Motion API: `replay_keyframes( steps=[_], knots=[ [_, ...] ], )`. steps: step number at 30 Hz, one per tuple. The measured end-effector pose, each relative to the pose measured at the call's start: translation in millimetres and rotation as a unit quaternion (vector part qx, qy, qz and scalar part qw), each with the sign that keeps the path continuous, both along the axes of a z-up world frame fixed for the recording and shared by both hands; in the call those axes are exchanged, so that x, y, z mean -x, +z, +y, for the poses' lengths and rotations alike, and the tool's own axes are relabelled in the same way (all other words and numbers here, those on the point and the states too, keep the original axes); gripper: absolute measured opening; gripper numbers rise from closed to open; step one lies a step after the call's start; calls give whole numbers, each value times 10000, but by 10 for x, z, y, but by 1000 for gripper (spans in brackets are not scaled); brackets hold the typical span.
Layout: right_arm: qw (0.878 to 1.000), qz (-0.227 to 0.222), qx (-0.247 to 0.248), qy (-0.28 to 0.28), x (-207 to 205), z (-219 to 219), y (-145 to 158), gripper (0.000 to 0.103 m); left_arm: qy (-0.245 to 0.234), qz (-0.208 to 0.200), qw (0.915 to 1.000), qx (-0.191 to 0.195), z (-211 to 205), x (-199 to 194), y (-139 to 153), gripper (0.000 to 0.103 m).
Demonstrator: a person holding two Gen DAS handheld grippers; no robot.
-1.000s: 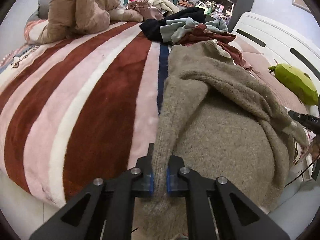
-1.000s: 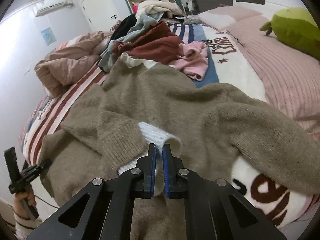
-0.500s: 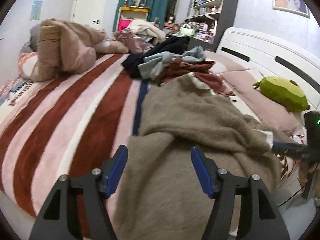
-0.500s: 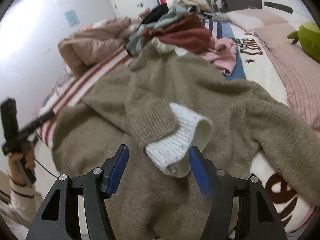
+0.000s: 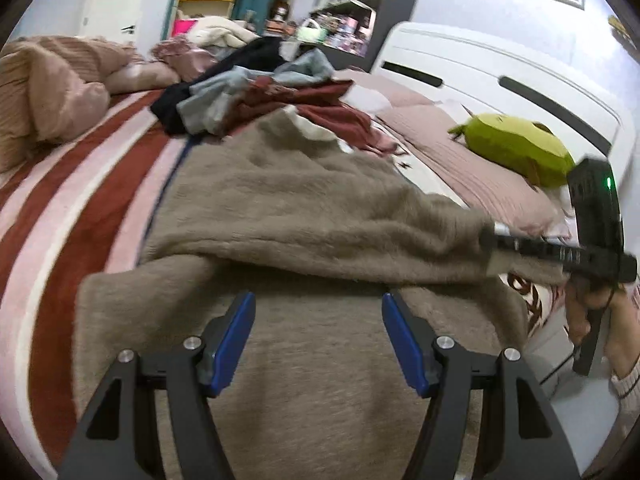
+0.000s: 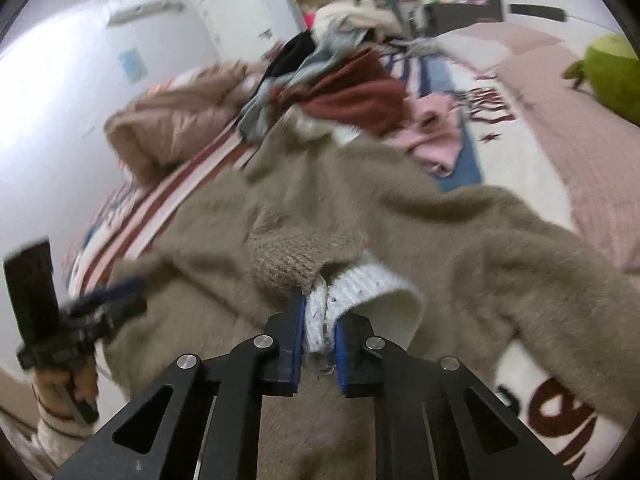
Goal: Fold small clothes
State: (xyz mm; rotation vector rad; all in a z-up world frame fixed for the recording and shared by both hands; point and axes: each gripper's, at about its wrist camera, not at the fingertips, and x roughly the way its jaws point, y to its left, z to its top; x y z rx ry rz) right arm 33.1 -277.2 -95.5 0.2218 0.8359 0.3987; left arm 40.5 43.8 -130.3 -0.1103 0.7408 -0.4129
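Observation:
A fuzzy taupe sweater (image 5: 304, 200) lies spread on the bed, one sleeve folded across its body. My left gripper (image 5: 316, 340) is open and empty, hovering over the sweater's lower part. My right gripper (image 6: 318, 344) is shut on the sleeve's white knit cuff (image 6: 360, 284). In the left wrist view the right gripper (image 5: 492, 242) pinches the sleeve end at the right. In the right wrist view the left gripper (image 6: 116, 292) shows blurred at the left edge.
A pile of dark, grey-blue and maroon clothes (image 5: 256, 92) lies beyond the sweater's collar, with a pink garment (image 6: 436, 140) beside it. A green plush toy (image 5: 516, 148) rests on the pink pillows by the white headboard (image 5: 500, 80). A tan duvet (image 5: 48, 92) is bunched at the far left.
Both grippers let go of the sweater and opened. The left one stays open and has pulled back and up. The right one has closed again on the white cuff.

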Motion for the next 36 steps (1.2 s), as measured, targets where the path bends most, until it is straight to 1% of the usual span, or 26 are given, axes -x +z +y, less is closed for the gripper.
replay_keyframes(
  steps=[2, 4, 6, 7, 8, 9, 10, 12, 15, 17, 19, 20, 22, 23, 24, 25, 26, 28, 29, 32, 33, 35, 36],
  knots=[
    [9998, 133, -41, -160, -45, -88, -23, 7, -125, 55, 9999, 58, -77, -46, -21, 62],
    [9990, 304, 153, -298, -94, -135, -81, 8, -218, 146, 9995, 197, -117, -119, -49, 62],
    [9957, 319, 779, -396, -99, -102, -116, 13, -260, 270, 9989, 286, -159, -196, -92, 62],
    [9926, 278, 1081, -482, -88, -94, -124, 19, -305, 363, 9983, 343, -186, -239, -124, 62],
    [9899, 236, 1285, -550, -79, -102, -126, 23, -352, 436, 9976, 403, -213, -274, -151, 62],
    [9889, 185, 1348, -597, -59, -130, -115, 25, -400, 508, 9967, 488, -235, -307, -181, 62],
    [9897, 174, 1290, -602, -52, -170, -108, 26, -450, 588, 9956, 575, -263, -340, -217, 62],
    [9933, 258, 944, -620, -20, -286, -109, 35, -482, 703, 9941, 665, -302, -398, -275, 62],
    [9947, 369, 650, -712, 51, -424, -127, 39, -505, 805, 9918, 849, -350, -504, -334, 62],
    [9945, 358, 627, -760, 112, -467, -120, 39, -565, 881, 9888, 1065, -385, -583, -366, 62],
    [9937, 274, 722, -810, 175, -482, -96, 39, -585, 911, 9873, 1160, -429, -649, -388, 61],
    [9929, 182, 818, -847, 210, -496, -66, 39, -566, 906, 9873, 1177, -450, -671, -393, 59],
    [9917, 76, 901, -913, 250, -524, -30, 39, -548, 890, 9868, 1240, -478, -719, -385, 37],
    [9913, 35, 901, -961, 264, -555, -13, 39, -530, 880, 9865, 1277, -487, -724, -374, 29],
    [9909, 7, 868, -1029, 278, -600, 7, 39, -521, 867, 9862, 1307, -492, -727, -360, 9],
    [9905, -12, 828, -1099, 284, -645, 21, 39, -517, 819, 9869, 1290, -496, -710, -326, 4],
    [9899, -34, 778, -1189, 289, -700, 40, 40, -505, 710, 9885, 1237, -492, -671, -283, 4],
    [9879, -102, 655, -1400, 313, -840, 91, 40, -549, 461, 9926, 984, -502, -550, -173, 4],
    [9865, -131, 579, -1524, 321, -916, 111, 41, -582, 423, 9935, 887, -499, -510, -141, 4],
    [9822, -121, 174, -1868, 365, -1221, 134, 46, -557, 440, 9950, 706, -431, -411, -118, 4],
    [9810, -108, 109, -1933, 381, -1296, 129, 46, -512, 469, 9954, 654, -396, -393, -135, 4],
    [9775, -91, 166, -2101, 428, -1453, 113, 48, -504, 566, 9954, 585, -357, -372, -178, 6],
    [9740, -65, 292, -2247, 470, -1564, 95, 53, -540, 634, 9952, 512, -354, -361, -199, 10]
  ],
)
